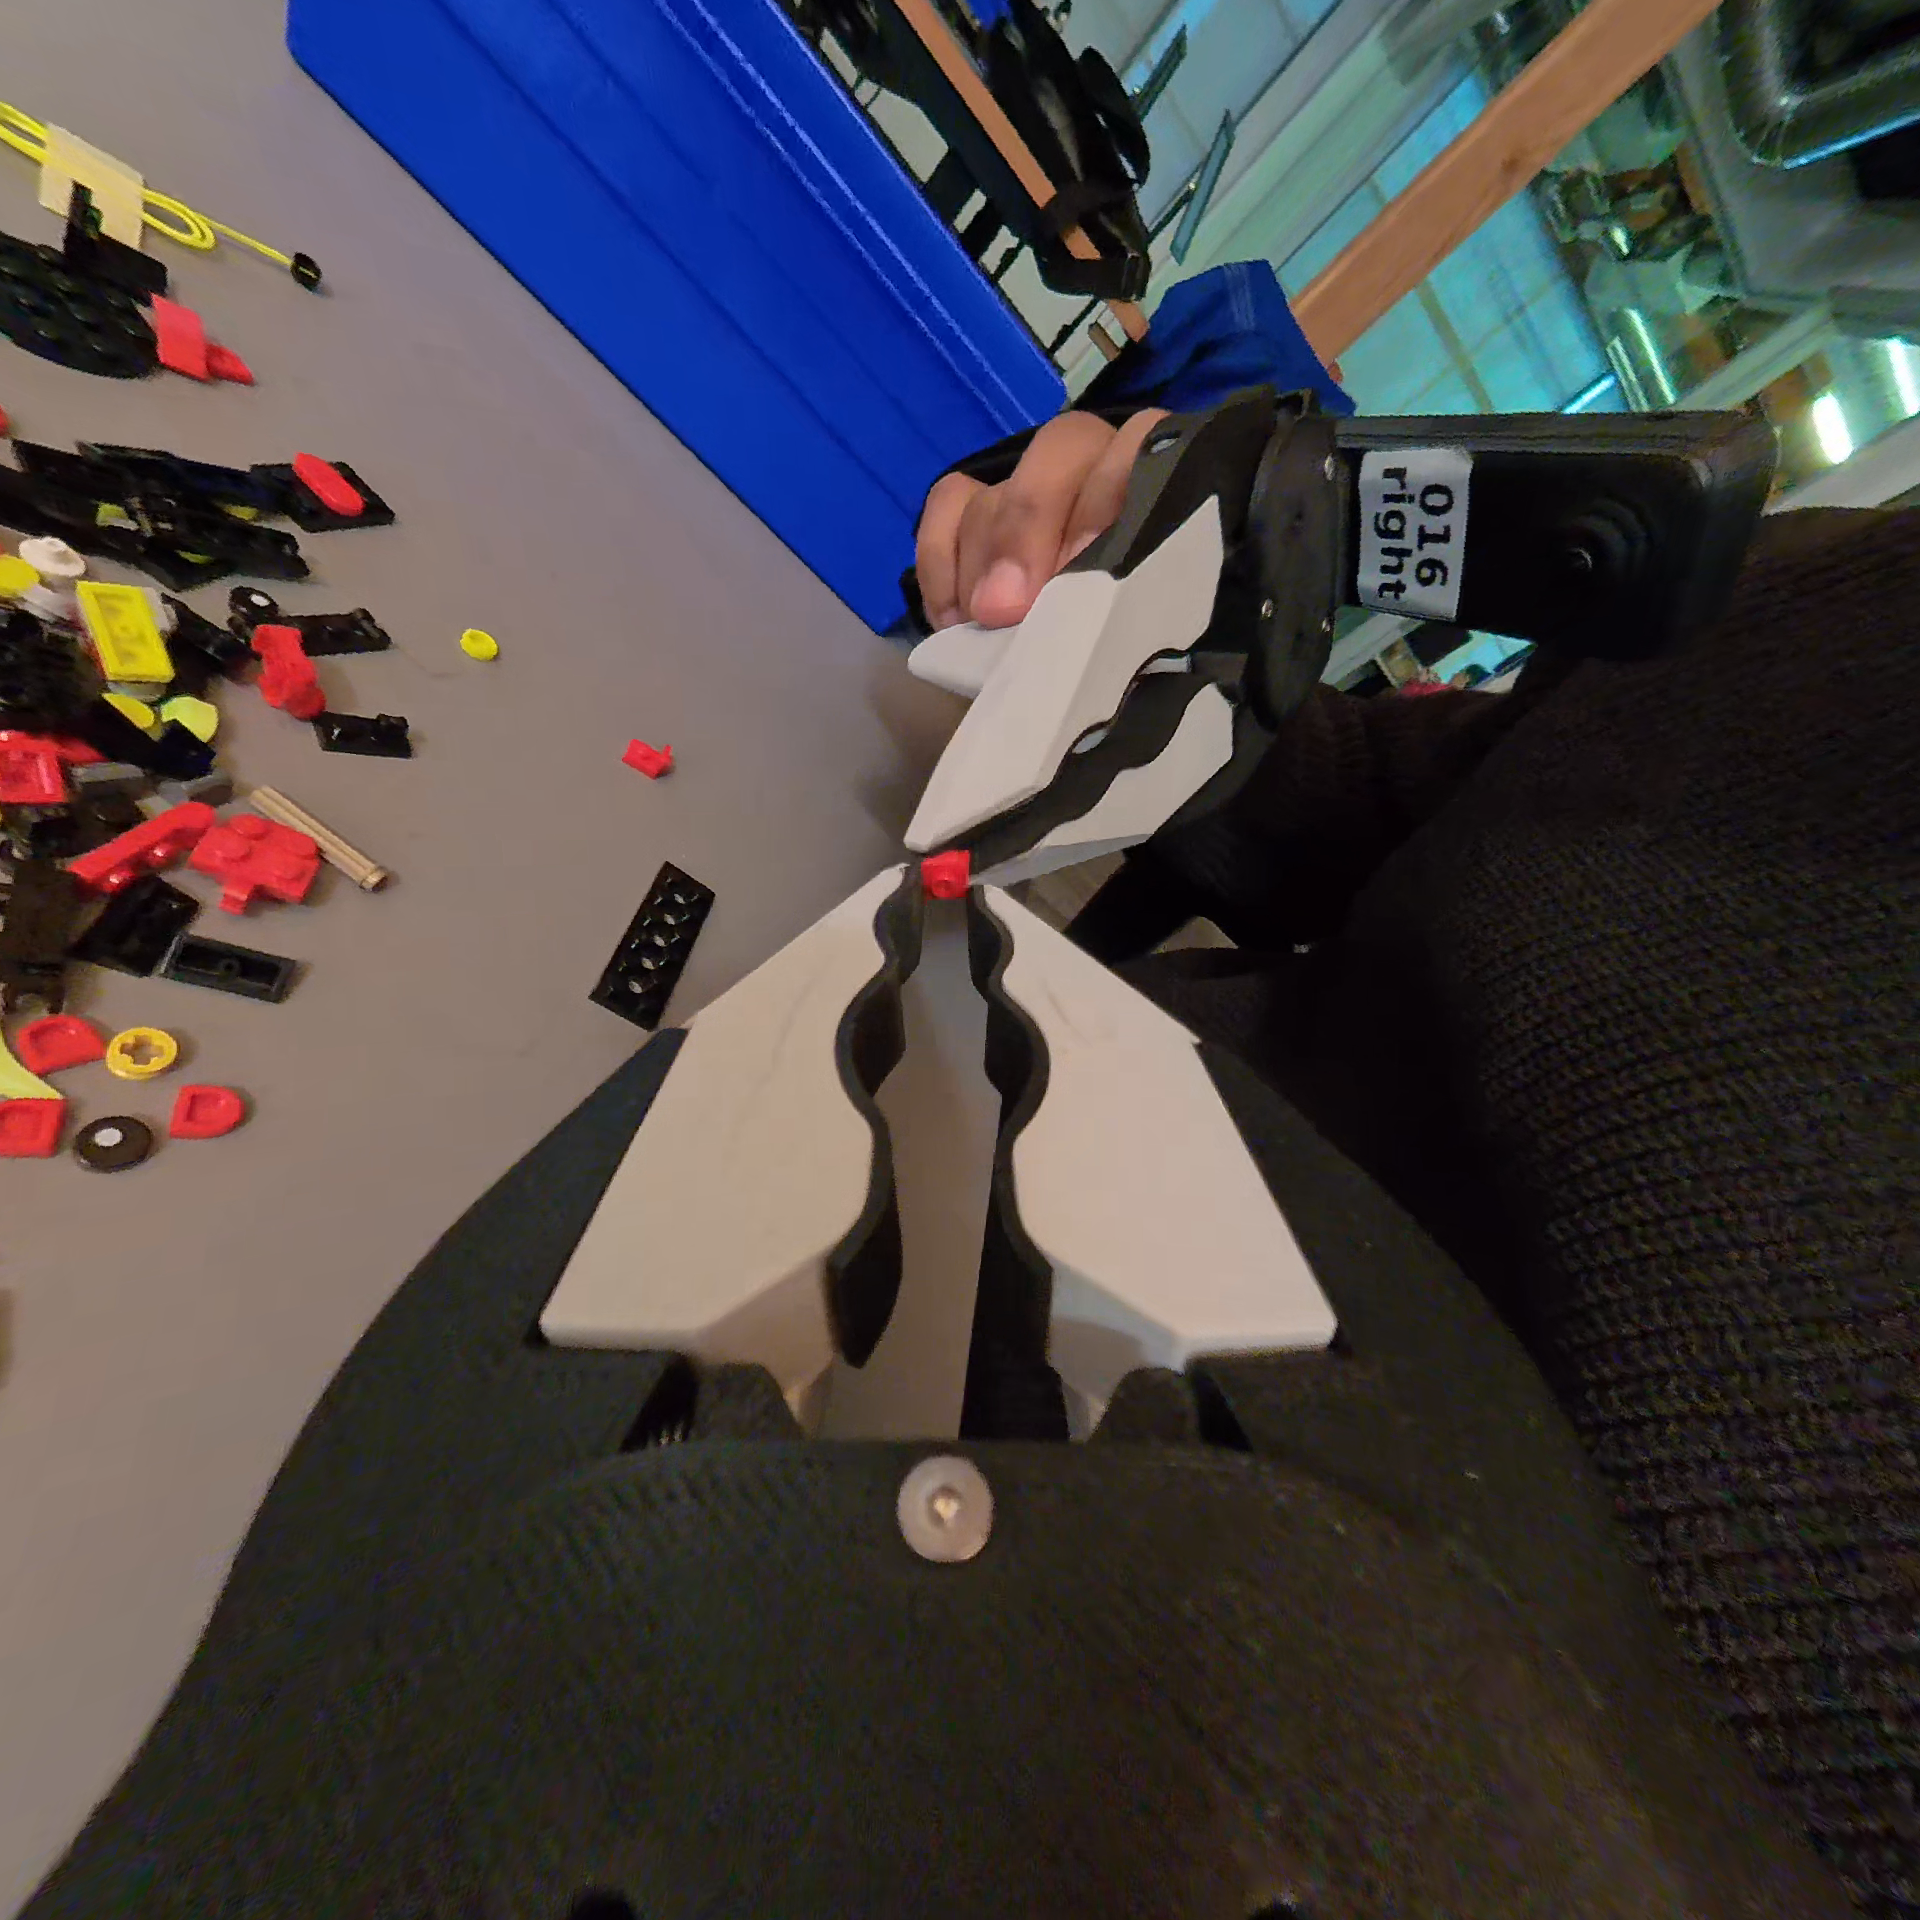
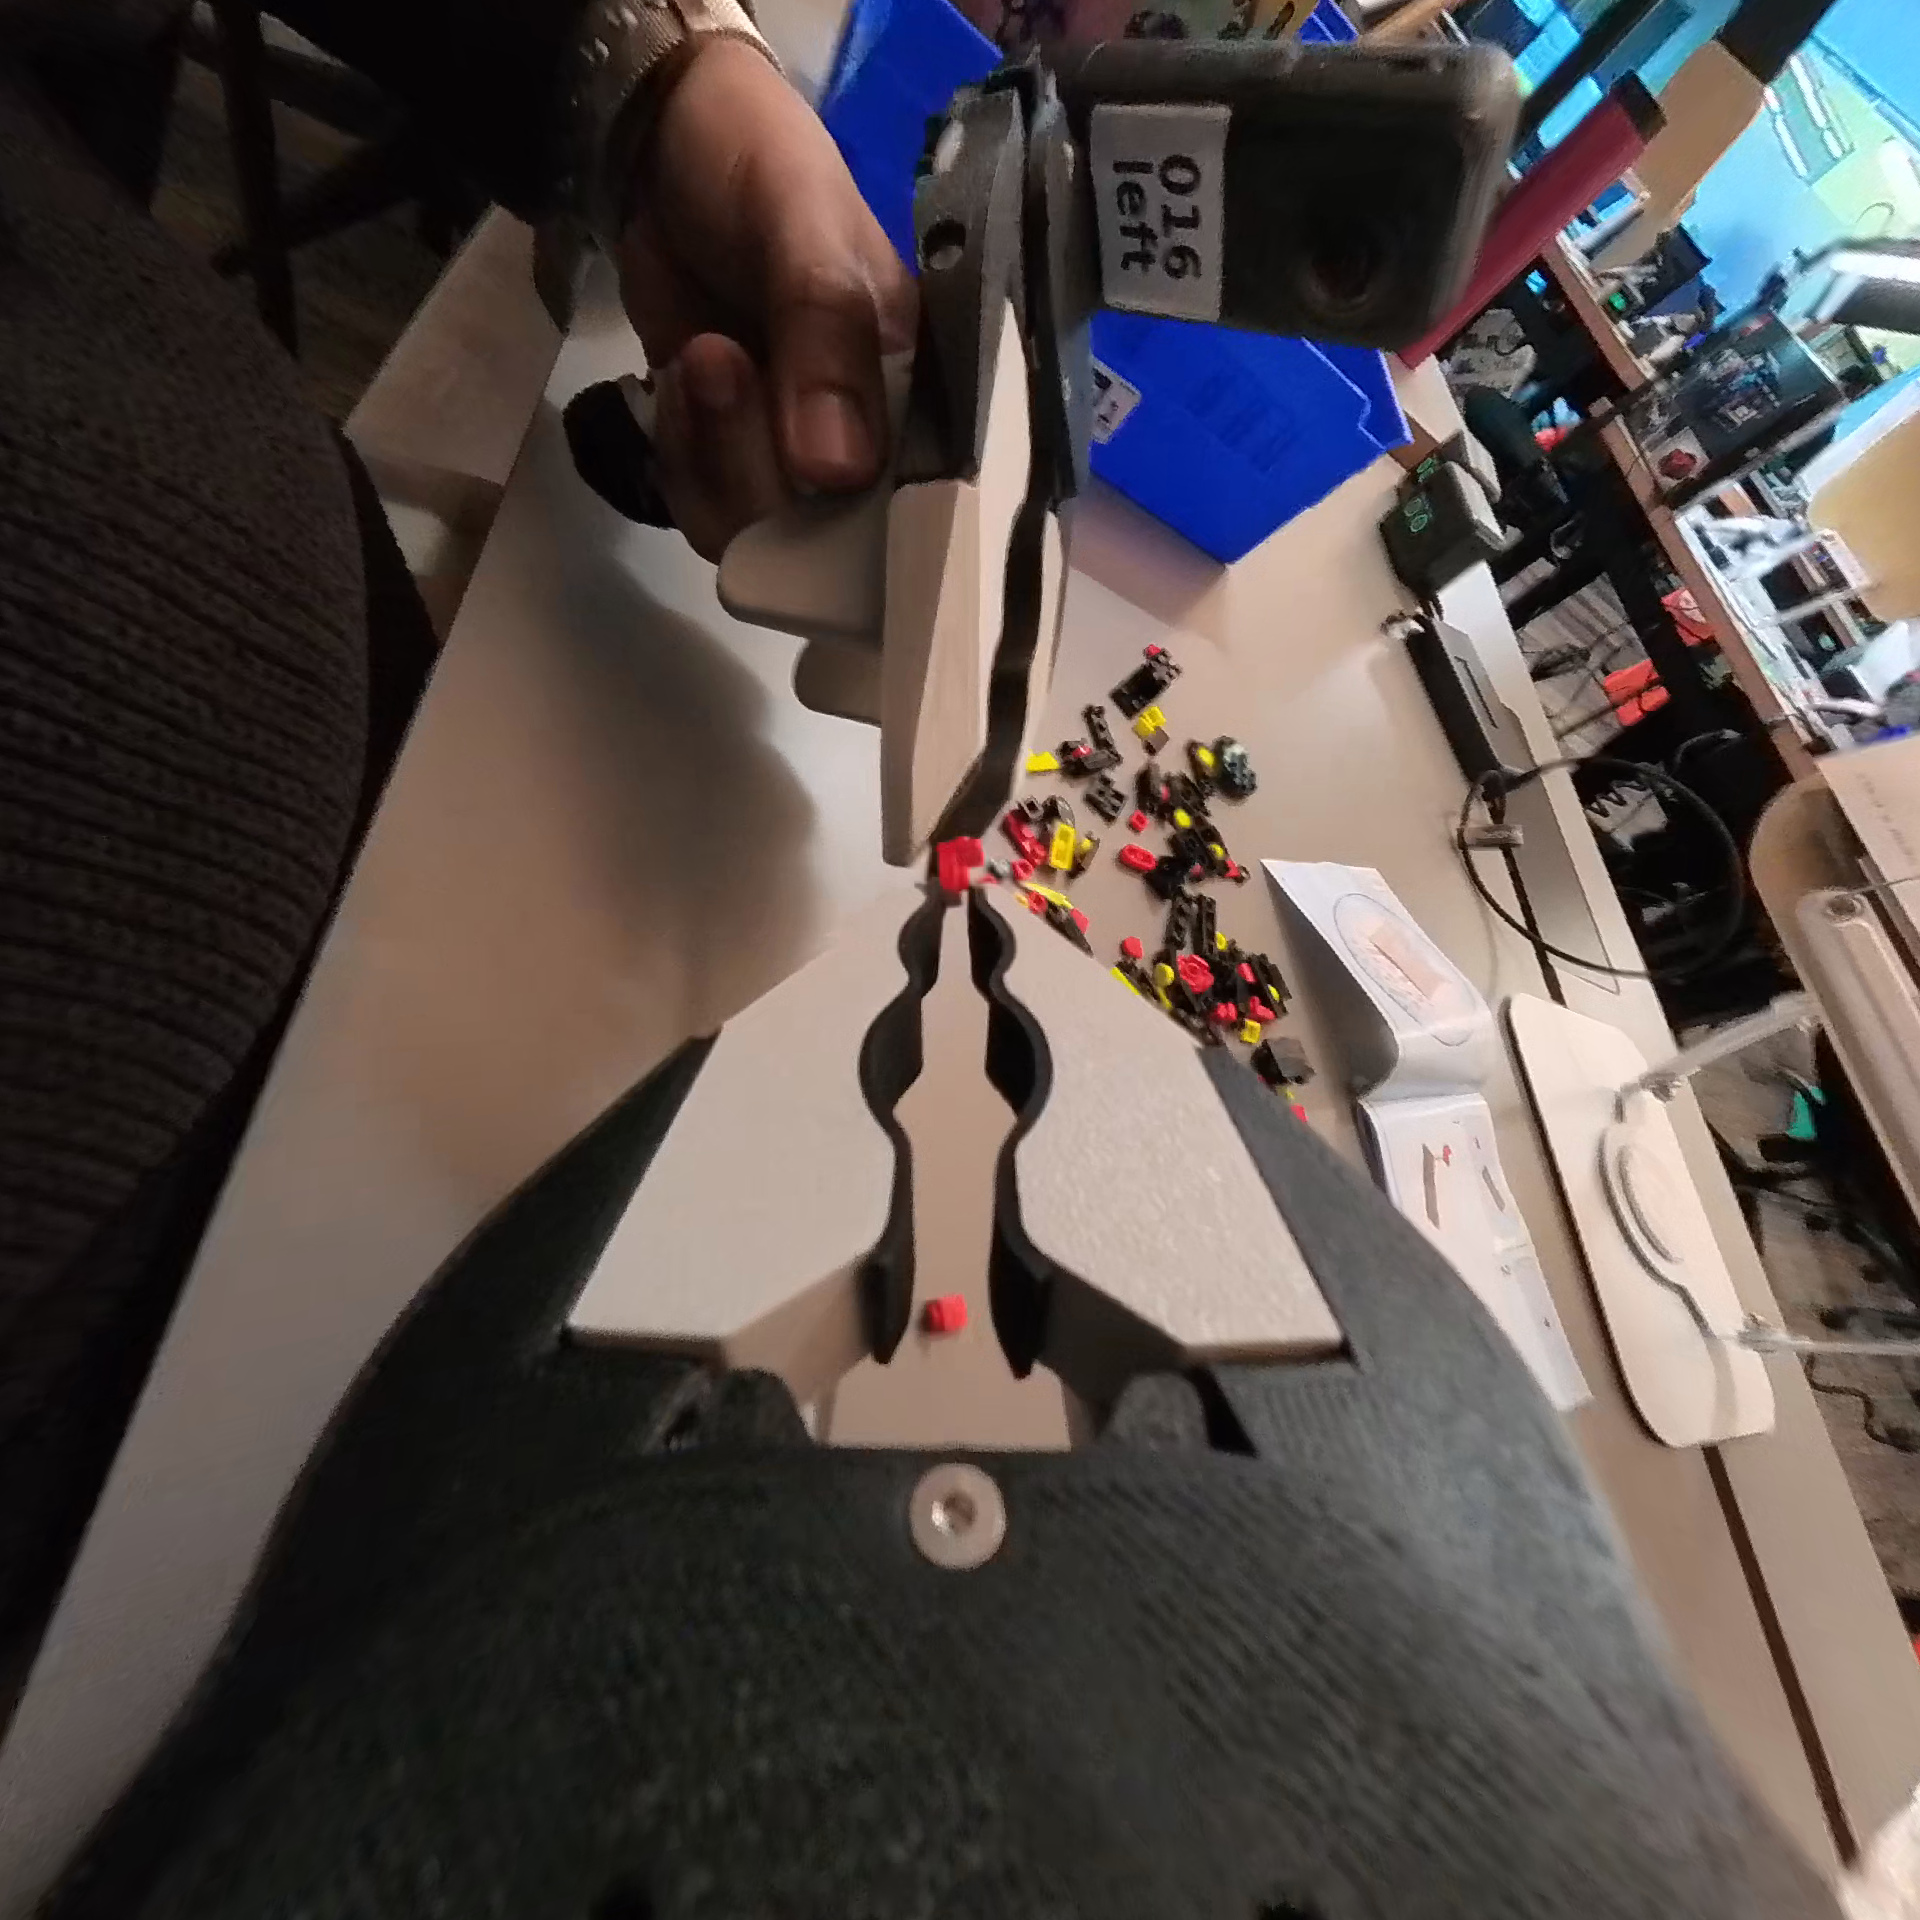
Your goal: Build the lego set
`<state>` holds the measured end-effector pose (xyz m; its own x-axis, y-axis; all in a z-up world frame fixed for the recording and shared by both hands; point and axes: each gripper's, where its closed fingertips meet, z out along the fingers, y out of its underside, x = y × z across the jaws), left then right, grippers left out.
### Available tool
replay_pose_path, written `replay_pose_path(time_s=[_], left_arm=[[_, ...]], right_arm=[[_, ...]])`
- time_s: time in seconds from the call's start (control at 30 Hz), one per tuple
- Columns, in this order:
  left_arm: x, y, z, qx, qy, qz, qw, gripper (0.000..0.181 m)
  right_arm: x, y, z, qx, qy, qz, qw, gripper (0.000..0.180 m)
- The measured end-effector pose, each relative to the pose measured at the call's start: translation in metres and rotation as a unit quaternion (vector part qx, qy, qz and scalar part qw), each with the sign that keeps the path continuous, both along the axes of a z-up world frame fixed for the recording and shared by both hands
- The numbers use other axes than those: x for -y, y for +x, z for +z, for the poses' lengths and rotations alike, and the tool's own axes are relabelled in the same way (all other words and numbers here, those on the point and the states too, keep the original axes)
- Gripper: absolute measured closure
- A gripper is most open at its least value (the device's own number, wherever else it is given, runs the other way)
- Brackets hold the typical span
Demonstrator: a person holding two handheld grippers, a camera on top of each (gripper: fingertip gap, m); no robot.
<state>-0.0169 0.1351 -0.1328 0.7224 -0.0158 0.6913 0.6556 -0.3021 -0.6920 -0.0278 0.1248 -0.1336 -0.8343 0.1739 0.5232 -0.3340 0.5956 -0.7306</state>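
small red lego piece clamped between left gripper and right gripper tips

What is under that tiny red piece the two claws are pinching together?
Nothing touches it from below: the small red piece hangs in the air between the left gripper and right gripper. Beneath lies the grey table. Its gripped faces are covered by the fingertips.
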Motion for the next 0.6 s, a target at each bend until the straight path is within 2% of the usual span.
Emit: replay_pose_path(time_s=[0.13, 0.27, 0.37, 0.6], left_arm=[[0.002, -0.012, -0.005, -0.004, -0.015, 0.030, 0.999, 0.160], [0.003, -0.013, 0.003, 0.032, 0.010, 0.029, 0.999, 0.160], [0.004, -0.010, 0.005, 0.041, 0.016, 0.022, 0.999, 0.159], [0.005, -0.006, 0.004, 0.036, 0.011, 0.011, 0.999, 0.161]], right_arm=[[-0.036, -0.037, -0.016, 0.006, 0.053, -0.112, 0.992, 0.177], [-0.103, -0.074, -0.061, 0.021, 0.201, -0.257, 0.945, 0.177], [-0.119, -0.076, -0.075, 0.037, 0.242, -0.280, 0.928, 0.177], [-0.117, -0.063, -0.082, 0.058, 0.256, -0.276, 0.925, 0.176]])
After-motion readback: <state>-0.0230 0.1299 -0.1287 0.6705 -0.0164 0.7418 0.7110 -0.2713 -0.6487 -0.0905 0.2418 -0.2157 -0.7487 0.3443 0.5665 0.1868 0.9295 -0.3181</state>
